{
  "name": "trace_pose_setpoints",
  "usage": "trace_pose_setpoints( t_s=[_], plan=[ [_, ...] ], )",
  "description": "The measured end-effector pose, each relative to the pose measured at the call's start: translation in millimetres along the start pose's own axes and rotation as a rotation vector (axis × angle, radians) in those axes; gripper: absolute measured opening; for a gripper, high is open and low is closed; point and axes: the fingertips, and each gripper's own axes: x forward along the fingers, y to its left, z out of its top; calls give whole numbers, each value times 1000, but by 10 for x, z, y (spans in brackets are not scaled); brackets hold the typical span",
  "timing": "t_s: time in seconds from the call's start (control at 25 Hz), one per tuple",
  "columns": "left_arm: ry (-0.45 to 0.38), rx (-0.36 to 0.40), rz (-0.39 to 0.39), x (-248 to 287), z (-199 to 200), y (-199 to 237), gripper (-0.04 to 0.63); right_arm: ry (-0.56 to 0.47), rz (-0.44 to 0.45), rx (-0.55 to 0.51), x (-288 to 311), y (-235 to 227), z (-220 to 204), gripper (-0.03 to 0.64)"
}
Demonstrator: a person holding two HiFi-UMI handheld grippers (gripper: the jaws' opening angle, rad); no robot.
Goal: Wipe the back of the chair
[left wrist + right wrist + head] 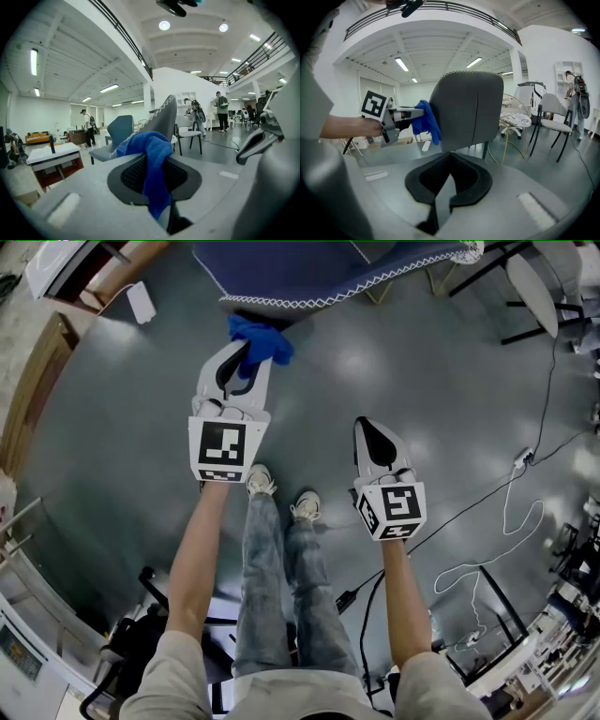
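The left gripper has its 2 jaws pinched on a blue cloth, and the cloth's bunched end lies against the side edge of the grey chair back. That arm is stretched straight forward. The right gripper is empty with its 2 jaws pressed together, held nearer the body and apart from the chair.

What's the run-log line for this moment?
left hand-held gripper: shut on blue cloth | blue cloth: at edge of chair back | right hand-held gripper: shut, empty
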Motion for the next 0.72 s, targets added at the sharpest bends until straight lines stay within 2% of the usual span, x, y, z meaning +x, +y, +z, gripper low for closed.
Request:
trace_pose_setpoints(
  t_s=[0.16, 0.28, 0.4, 0.72],
  plan=[
    [-78, 25, -33, 13, 487, -152, 64, 5, 2, 3, -20, 12, -22, 0],
    [-100, 33, -38, 65, 638, -200, 64, 6, 2, 5, -27, 16, -33, 0],
    [-115, 36, -26, 117, 585, -195, 64, 8, 0, 6, -28, 2, -43, 0],
    [-91, 101, -20, 249, 289, -181, 64, 19, 4, -1, 10, -14, -64, 0]
  ],
)
